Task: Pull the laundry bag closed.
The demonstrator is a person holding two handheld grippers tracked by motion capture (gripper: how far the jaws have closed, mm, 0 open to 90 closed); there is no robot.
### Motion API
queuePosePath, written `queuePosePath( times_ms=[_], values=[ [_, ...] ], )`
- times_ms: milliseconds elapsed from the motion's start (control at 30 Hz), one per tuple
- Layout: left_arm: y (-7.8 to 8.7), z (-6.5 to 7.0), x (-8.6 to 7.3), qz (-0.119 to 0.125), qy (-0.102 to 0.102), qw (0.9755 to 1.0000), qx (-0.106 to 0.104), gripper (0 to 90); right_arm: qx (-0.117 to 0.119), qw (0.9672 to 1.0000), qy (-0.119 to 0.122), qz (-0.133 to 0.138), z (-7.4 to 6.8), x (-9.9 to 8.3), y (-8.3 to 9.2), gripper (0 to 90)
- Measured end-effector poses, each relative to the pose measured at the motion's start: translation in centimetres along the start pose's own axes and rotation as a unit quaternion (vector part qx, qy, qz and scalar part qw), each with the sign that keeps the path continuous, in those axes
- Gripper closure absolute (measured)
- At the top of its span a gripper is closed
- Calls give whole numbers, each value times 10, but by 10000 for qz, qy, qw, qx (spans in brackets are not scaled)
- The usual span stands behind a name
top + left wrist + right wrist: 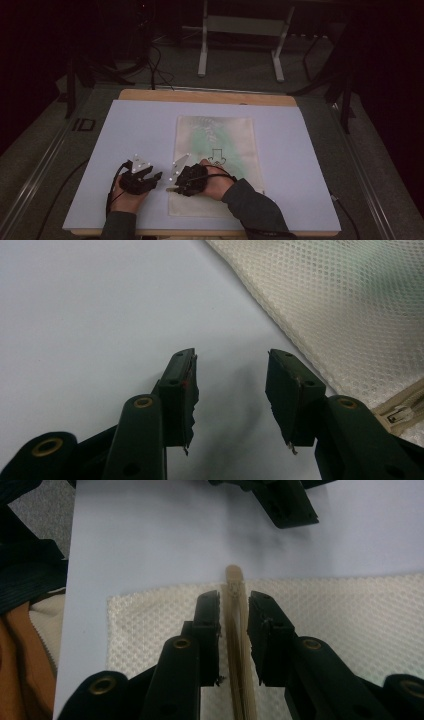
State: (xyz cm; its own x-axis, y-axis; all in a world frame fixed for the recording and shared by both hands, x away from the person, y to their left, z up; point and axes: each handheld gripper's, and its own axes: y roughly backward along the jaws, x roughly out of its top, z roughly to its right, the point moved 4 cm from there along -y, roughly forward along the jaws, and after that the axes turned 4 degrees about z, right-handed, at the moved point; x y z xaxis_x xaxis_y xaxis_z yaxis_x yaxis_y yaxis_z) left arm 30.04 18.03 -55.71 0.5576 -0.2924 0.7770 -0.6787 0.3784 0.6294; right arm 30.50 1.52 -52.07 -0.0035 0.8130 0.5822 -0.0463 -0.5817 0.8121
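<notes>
though dim, right gripper (234, 612) straddles mesh bag's (350, 615) zipper tab (233, 580).

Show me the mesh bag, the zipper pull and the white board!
mesh bag (222, 145): high view, middle of its printed front.
zipper pull (234, 580): right gripper view, its rounded tip past the bag's edge.
white board (140, 130): high view, a bare part left of the bag.

A wooden table (210, 96) carries a white board (135, 130); a mesh bag (235, 135) lies on it.
</notes>
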Motion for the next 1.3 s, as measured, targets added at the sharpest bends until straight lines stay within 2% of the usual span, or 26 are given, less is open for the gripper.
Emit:
queuePosePath(
  times_ms=[300, 633, 1133, 1300],
  values=[
    [0, 0, 0, 17, 15, 10000, 14, 545, -13, 10000, 8, -15, 1, 9, -11, 785],
    [1, -2, 0, 33, 39, 10000, 38, 545, 33, 10000, -15, -19, 1, 16, -25, 785],
    [2, -4, 0, 34, 71, 9999, 68, 545, 6, 9997, -136, -200, 3, 18, -43, 761],
    [2, -4, 0, 35, 80, 9999, 69, 545, -39, 9995, -142, -293, 2, 19, -48, 779]
  ],
)
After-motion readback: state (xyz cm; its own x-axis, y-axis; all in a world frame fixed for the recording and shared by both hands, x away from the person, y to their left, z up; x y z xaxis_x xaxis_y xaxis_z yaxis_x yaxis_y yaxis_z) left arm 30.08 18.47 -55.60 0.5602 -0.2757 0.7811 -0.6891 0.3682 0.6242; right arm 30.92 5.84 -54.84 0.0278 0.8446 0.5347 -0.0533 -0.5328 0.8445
